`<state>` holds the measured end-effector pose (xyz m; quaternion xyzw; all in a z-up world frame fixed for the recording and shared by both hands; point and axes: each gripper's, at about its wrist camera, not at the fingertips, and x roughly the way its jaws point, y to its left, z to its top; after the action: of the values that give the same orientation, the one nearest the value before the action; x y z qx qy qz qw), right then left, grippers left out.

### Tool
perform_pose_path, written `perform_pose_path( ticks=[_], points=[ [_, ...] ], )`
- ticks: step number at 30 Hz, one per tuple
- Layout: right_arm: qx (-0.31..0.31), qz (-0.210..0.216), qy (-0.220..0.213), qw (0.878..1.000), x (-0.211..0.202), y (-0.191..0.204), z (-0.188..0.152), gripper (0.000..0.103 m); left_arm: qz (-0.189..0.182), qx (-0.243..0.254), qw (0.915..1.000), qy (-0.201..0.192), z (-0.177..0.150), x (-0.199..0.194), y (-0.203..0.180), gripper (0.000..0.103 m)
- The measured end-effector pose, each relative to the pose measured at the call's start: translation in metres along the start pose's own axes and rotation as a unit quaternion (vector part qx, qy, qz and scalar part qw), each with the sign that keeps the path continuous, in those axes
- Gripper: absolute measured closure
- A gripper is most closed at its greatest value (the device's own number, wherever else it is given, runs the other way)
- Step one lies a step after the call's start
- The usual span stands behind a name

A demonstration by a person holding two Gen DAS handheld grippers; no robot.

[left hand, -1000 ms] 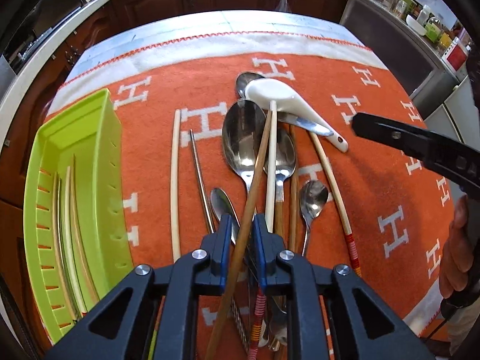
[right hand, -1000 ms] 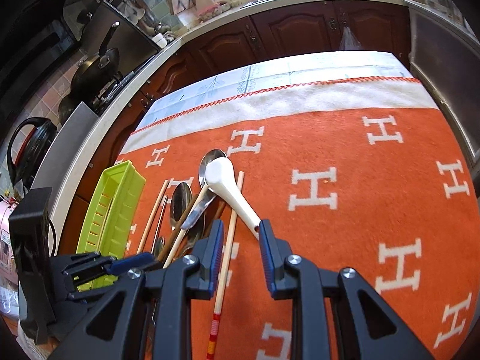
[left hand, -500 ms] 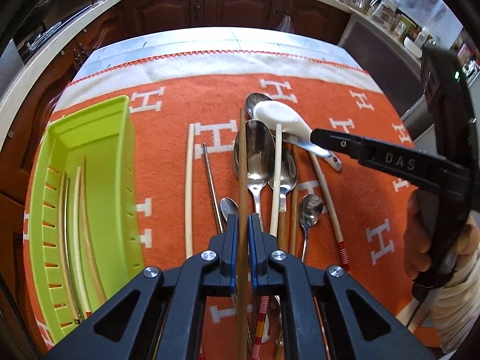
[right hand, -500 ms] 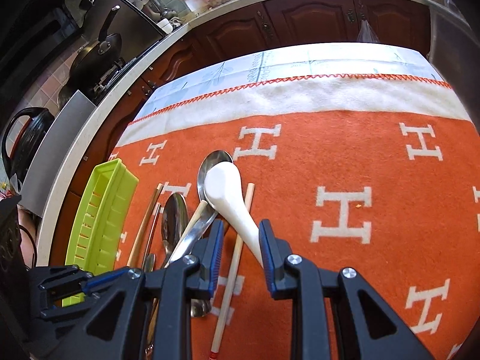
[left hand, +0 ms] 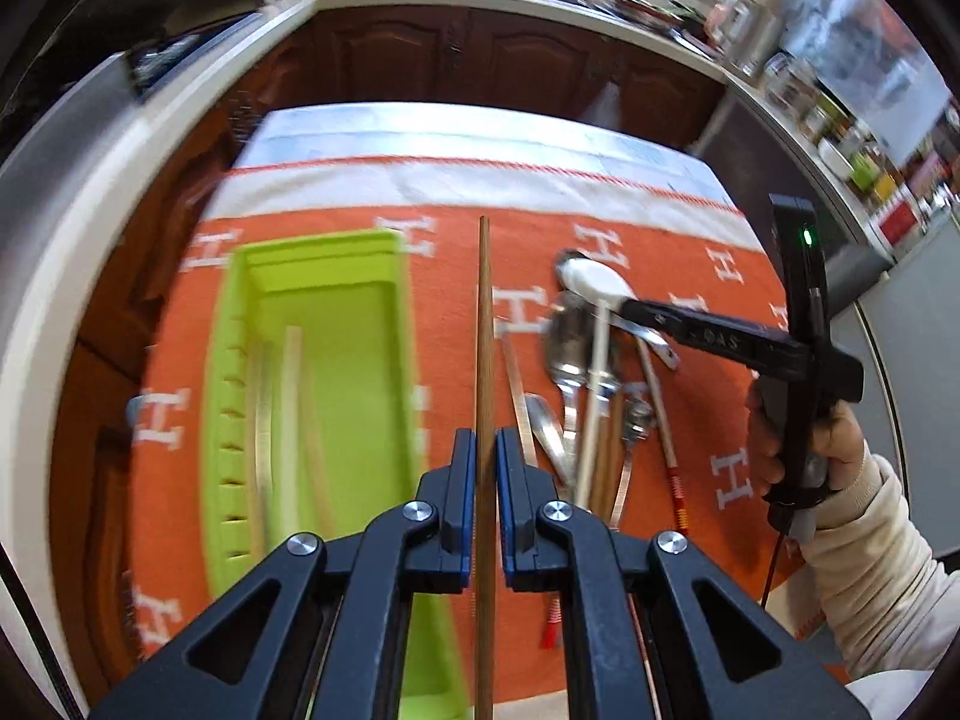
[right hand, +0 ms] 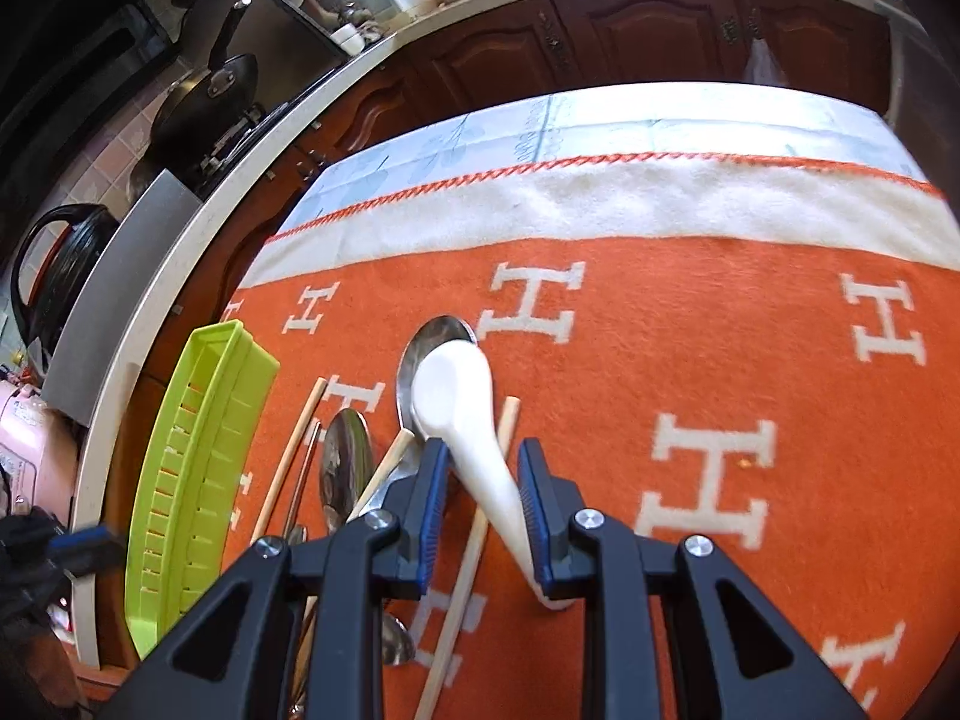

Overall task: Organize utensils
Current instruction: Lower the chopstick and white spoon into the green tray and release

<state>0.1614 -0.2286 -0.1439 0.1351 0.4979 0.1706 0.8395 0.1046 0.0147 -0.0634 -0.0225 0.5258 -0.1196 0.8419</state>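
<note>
Close in, left wrist view: left gripper (left hand: 486,450) clamped on a brown chopstick (left hand: 483,348), which runs up the frame centre, lifted clear of the cloth (left hand: 456,276). No word on motion blur beyond noting the tray side is smeared.

Lower centre, right wrist view: right gripper (right hand: 483,480) straddles the handle of the white spoon (right hand: 459,390); jaws partly apart, and whether the pads already press on the handle I cannot tell. Spoon bowl rests on a steel spoon (right hand: 432,339) just beyond.

Progress, judged: early-to-middle. The green tray (left hand: 390,276), left of centre, already holds a few sticks (left hand: 292,396) laid lengthwise. The brown chopstick looks bound for it next. Left on the cloth, right of centre: a heap (left hand: 591,396) of steel spoons, pale chopsticks and a red-banded stick (left hand: 663,420), crossing one another. Most of the sorting remains.

Room and edges:
- Tray sits at the cloth's left edge, near the table edge; long open slot, sticks along its left wall, right half bare.
- Heap is tangled; lifting the white spoon may drag the pale stick (right hand: 480,516) beside it.
- Right half of the cloth in the right wrist view is bare, good setting-down space.
- Far side: white border, then counter (right hand: 336,96) and cabinets (left hand: 480,54), well apart.
</note>
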Motion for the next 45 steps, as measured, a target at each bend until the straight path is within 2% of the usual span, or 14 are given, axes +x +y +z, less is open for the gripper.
perform_pose_path(
  ticks=[3, 8, 18, 21, 31, 39, 45],
  points=[
    [-0.010, 0.006, 0.003, 1.000, 0.003, 0.002, 0.001, 0.078, 0.027, -0.018, 0.9994, -0.008, 0.001, -0.012, 0.023, 0.099],
    [-0.035, -0.005, 0.002, 0.999, 0.000, 0.011, -0.003, 0.087, 0.051, -0.047, 0.9976, -0.001, -0.004, -0.012, 0.054, 0.099],
    [-0.068, -0.022, -0.013, 0.997, -0.006, 0.029, -0.006, 0.091, 0.047, -0.065, 0.9966, 0.019, -0.014, 0.010, 0.068, 0.099],
    [-0.062, -0.022, -0.025, 0.998, -0.013, 0.030, -0.006, 0.096, 0.051, -0.062, 0.9964, 0.027, -0.015, 0.017, 0.072, 0.099],
    [-0.029, -0.012, -0.065, 0.997, -0.054, 0.036, -0.002, 0.096, 0.056, -0.063, 0.9963, 0.016, -0.004, 0.028, 0.087, 0.099],
    [-0.060, 0.050, -0.057, 0.995, -0.068, 0.106, -0.010, 0.096, 0.056, -0.050, 0.9967, 0.031, -0.012, 0.058, 0.098, 0.098],
    [-0.061, 0.076, -0.023, 0.995, -0.036, 0.163, -0.012, 0.096, 0.062, -0.064, 0.9960, -0.003, -0.029, 0.036, 0.103, 0.087]
  ],
)
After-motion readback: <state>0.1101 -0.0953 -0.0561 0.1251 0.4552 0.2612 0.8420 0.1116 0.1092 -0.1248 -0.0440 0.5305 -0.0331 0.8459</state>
